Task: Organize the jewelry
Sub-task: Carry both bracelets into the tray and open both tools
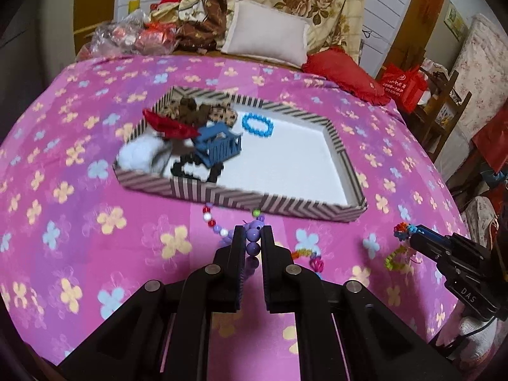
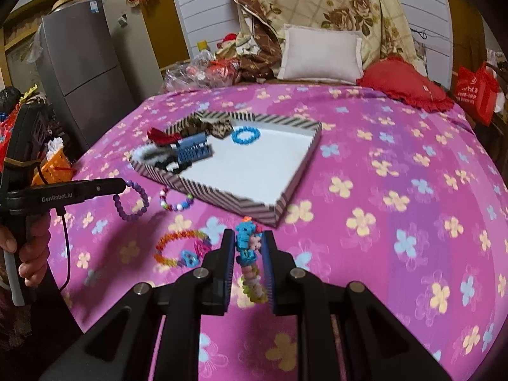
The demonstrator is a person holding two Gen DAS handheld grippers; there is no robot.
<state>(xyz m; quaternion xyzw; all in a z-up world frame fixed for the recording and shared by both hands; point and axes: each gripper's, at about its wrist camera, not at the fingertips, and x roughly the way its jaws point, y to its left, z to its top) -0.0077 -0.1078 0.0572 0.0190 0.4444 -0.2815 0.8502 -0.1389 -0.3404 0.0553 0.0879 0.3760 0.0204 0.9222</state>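
Note:
A striped tray (image 1: 254, 200) (image 2: 228, 200) sits on the pink flowered bedspread. It holds a blue bead bracelet (image 1: 257, 124) (image 2: 245, 135), a blue hair clip (image 1: 219, 146) (image 2: 193, 150), a red bow (image 1: 170, 123) and other accessories. My left gripper (image 1: 253, 235) (image 2: 122, 185) is shut on a purple bead bracelet (image 1: 253, 238) (image 2: 131, 201), held just above the bed in front of the tray. My right gripper (image 2: 249, 238) (image 1: 404, 231) is shut on a multicoloured loom bracelet (image 2: 249, 254) (image 1: 401, 231). A red, white and purple bead bracelet (image 1: 212, 220) (image 2: 176, 203) and an orange-and-green bracelet (image 2: 177, 247) lie on the bed.
A white pillow (image 2: 320, 55) and a red cushion (image 2: 406, 82) lie at the head of the bed, with a quilt and plastic bags behind. A grey fridge (image 2: 82, 73) stands left of the bed. A red bag (image 2: 474, 92) and a wooden rack (image 1: 444, 108) are at the right.

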